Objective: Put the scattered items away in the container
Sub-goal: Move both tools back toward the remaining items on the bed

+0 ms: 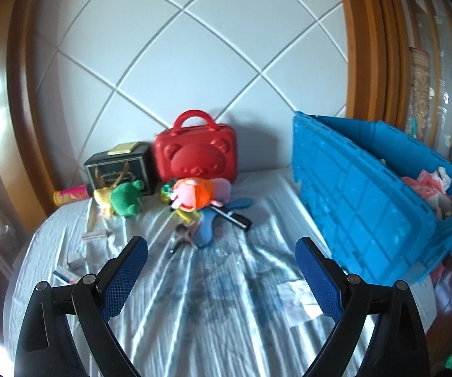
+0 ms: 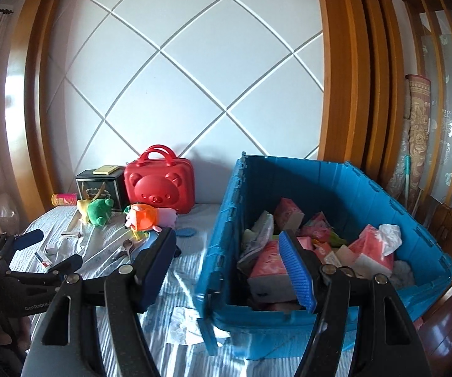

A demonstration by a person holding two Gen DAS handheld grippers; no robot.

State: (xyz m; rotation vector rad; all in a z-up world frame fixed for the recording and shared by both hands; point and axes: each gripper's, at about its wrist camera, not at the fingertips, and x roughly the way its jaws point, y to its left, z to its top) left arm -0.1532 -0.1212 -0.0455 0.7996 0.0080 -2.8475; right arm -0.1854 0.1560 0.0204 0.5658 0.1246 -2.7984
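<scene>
on the bed (image 1: 213,298), right side, the blue container (image 2: 420,229) already holds pink tissue packs (image 2: 372,248) and other items; judged partly done. near the headboard, a green plush (image 1: 128,198), a pink-and-orange plush (image 1: 194,196), a red bear case (image 1: 196,154), a black box (image 1: 119,169), a pink tube (image 1: 70,195) and small boxes (image 1: 75,262) are left on the bed. left hand-held gripper (image 1: 221,259): released, nothing between the jaws, facing the toys. right hand-held gripper (image 2: 229,246): released, empty, at the container's near wall.
</scene>
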